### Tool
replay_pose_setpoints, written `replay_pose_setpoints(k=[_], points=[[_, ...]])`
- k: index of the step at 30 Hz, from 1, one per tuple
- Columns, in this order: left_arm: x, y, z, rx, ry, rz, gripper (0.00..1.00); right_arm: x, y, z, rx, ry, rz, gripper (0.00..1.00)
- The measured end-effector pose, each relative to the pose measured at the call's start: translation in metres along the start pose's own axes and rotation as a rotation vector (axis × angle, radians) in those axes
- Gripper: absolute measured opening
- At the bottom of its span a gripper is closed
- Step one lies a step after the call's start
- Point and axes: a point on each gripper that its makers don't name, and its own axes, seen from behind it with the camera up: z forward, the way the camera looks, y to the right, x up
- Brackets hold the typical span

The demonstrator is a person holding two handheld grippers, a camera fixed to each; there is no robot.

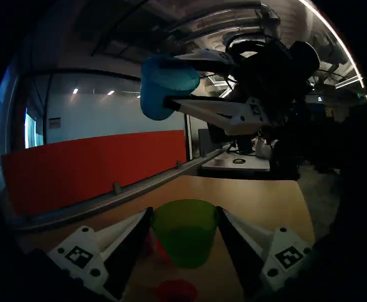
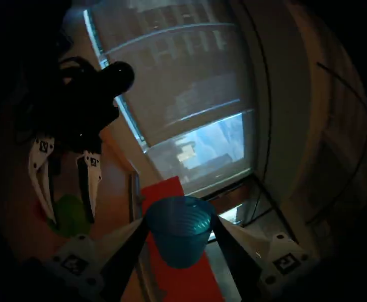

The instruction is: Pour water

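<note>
Fingers (image 1: 123, 239) pinch green cup (image 1: 186, 236) (blue cup (image 1: 163, 93) seemingly tilted).

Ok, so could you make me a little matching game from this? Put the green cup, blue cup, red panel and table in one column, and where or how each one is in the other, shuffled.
Things:
1. green cup
2. blue cup
3. red panel
4. table

Places or states:
A. runs along the wall, under the glass
B. tipped over, up in the air, in the right gripper
C. pale wood, beneath the green cup
D. upright, in the left gripper

Pairs: 1-D, 2-B, 3-A, 4-C.
</note>
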Motion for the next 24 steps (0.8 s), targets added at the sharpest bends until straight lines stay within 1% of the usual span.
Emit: replay_pose_setpoints(k=[5,13,16,20,24], points=[[0.0,-0.001,-0.001,0.004,-0.002,0.003,0.9,-0.006,0.0,-0.003,0.0,0.003,0.157,0.91],[0.002,-0.003,-0.002,0.01,0.0,0.003,0.9,-0.016,-0.007,-0.006,0.017,-0.001,0.378,0.91],[0.003,-0.004,-0.002,0.011,0.0,0.003,0.9,-0.02,-0.011,-0.006,0.033,-0.007,0.474,0.91],[0.004,-0.004,-0.002,0.012,0.001,0.004,0.9,-0.025,-0.015,-0.004,0.057,-0.017,0.626,0.91],[0.003,-0.004,-0.003,0.013,0.002,0.004,0.9,-0.025,-0.015,-0.004,0.07,-0.01,0.751,0.91]])
